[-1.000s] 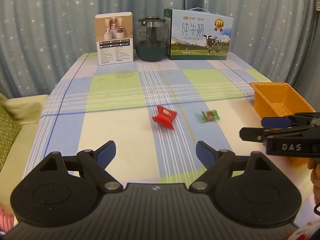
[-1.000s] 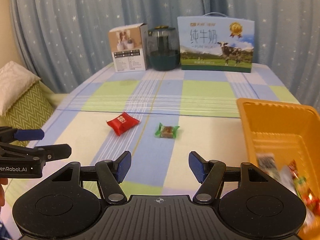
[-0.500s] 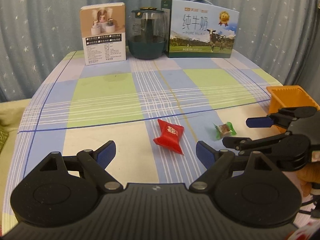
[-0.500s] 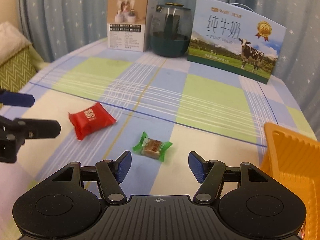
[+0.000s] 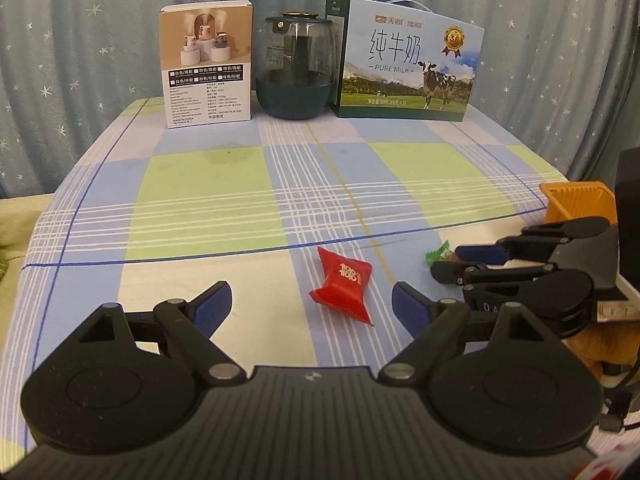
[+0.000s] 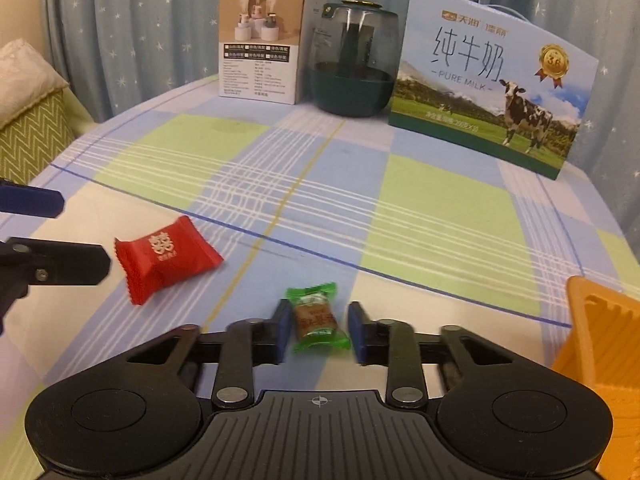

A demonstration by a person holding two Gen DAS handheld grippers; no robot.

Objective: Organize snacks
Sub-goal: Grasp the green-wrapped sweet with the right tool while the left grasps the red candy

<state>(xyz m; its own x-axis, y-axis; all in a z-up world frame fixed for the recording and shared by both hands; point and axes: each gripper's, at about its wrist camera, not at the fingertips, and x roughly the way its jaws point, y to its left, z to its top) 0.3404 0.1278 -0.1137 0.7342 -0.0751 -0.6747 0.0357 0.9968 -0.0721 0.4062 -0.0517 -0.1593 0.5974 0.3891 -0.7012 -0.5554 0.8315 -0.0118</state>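
Two sweets lie on the checked table (image 5: 200, 184). The right gripper (image 6: 318, 326), jaws just closing, straddles the green sweet (image 6: 316, 316) without quite pressing it. The left gripper (image 5: 308, 304) gapes wide near the red sweet (image 5: 344, 284).

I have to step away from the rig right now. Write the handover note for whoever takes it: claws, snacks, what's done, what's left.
Right claw: jaws have just been closing around the green-wrapped brown candy; a small gap still shows on each side, so no firm grip yet.
Left claw: open, empty, with the red foil snack packet lying on the checked tablecloth just ahead of it.
Orange plastic bin: at the right table edge; its contents are not visible now.
Left to do: finish the grip on the candy and move it to the bin, then the red packet.
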